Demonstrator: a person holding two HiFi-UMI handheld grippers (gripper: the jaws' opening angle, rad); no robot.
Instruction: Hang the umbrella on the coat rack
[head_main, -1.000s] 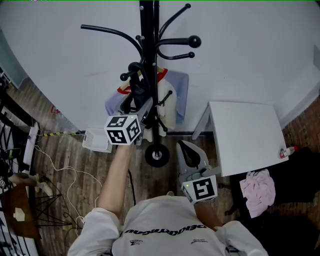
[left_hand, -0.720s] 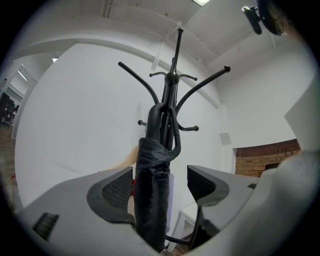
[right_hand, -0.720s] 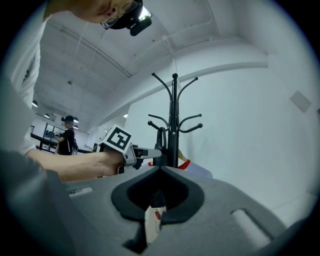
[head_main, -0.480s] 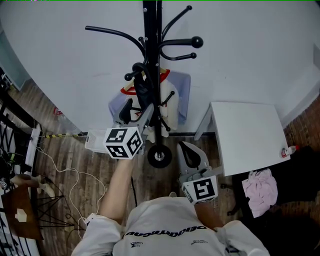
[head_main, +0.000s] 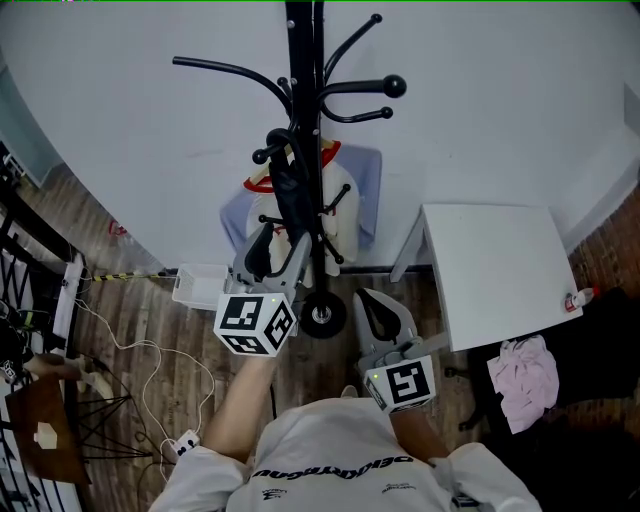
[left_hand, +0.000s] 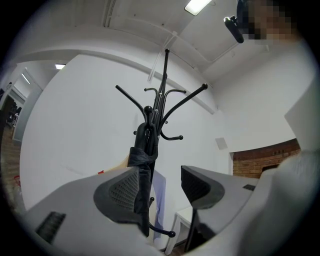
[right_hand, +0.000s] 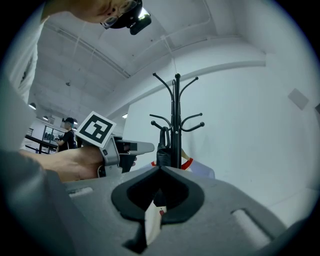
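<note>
Umbrella (head_main: 288, 190): black, folded, strapped shut. It hangs on the coat rack (head_main: 300, 50), handle looped over a knob-tipped hook on the pole's left side in the head view, body running down close along the pole. In your left gripper view the umbrella (left_hand: 144, 165) dangles straight in front of the coat rack (left_hand: 165, 95). In your right gripper view the umbrella (right_hand: 162, 150) sits just left of the coat rack (right_hand: 176, 105).

Your left gripper (head_main: 277, 252) is off the umbrella, near its lower end, pointing at the rack approx. level. Seen from its own camera, the left gripper (left_hand: 160, 185) has its 2 jaws spread w/ a clear gap, and they've just been closing a bit. The pads (left_hand: 120, 187) press on nothing; the umbrella only shows past the left pad's inner edge, beyond the tips.

Your right gripper (head_main: 380, 312) is held low near your body, just right of the rack's round base (head_main: 322, 315). In its own view the right gripper (right_hand: 160, 170) has its jaws pressed together at the tips. A pale sliver w/ a red speck shows in the slot below them; can't tell what it is.

A white garment w/ red collar (head_main: 338, 200) and a pale blue garment (head_main: 366, 195) hang low behind the pole. The white table (head_main: 490, 270) stands right of the rack against the wall, w/ a pink cloth (head_main: 520, 375) on the floor by its near right corner. A white box (head_main: 195, 285) sits on the floor left of the base.
</note>
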